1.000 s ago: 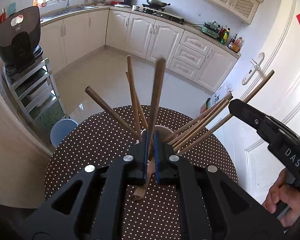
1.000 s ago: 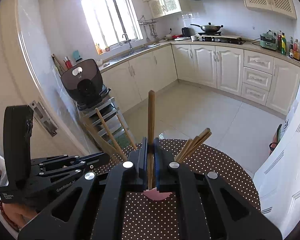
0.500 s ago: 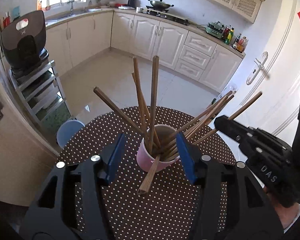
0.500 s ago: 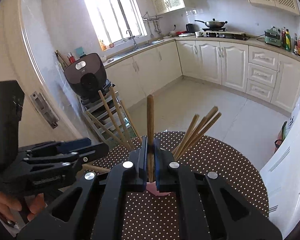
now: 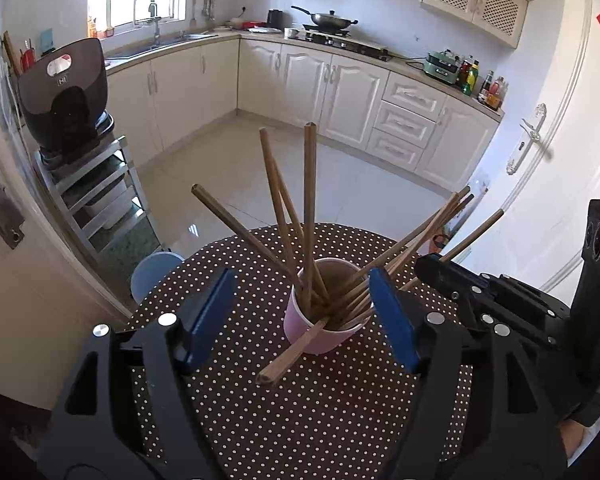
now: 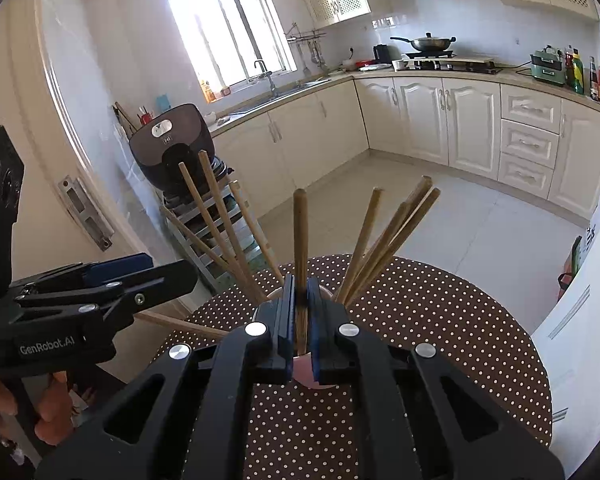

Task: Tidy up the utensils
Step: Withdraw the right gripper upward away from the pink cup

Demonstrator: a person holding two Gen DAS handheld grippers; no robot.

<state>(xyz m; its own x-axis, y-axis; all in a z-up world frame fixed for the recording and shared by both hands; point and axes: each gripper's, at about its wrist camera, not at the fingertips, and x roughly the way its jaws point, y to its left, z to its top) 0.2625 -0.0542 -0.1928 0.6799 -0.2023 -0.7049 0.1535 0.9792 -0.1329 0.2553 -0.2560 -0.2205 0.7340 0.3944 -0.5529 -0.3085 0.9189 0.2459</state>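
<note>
The chopsticks (image 5: 309,216) are thin wooden sticks: light, stiff, smooth enough to slide through a loose pinch, and unlikely to break under ordinary pressure. Each is best taken on its shaft, a little above the lower end, so the tip can be steered into the cup (image 5: 320,332) without the stick swinging.

The right gripper (image 6: 300,320) does just that: its fingers (image 6: 286,312) are closed on one chopstick (image 6: 300,232), held near-upright, with its lower end going down behind the fingers toward the cup; whether the tip has reached the inside is hidden.

The left gripper (image 5: 300,316) has nothing in its grasp. Its jaws are opening, the blue fingers (image 5: 210,312) standing either side of the cup and apart from it.

The pink cup stands near the middle of the dotted counter (image 5: 320,420), slightly toward its far edge. It holds about ten chopsticks fanned out: several lean left, one stands almost straight, a bundle leans right, and one lies low over the near rim, pointing at the near edge. That low one looks the likeliest to tip out.
</note>
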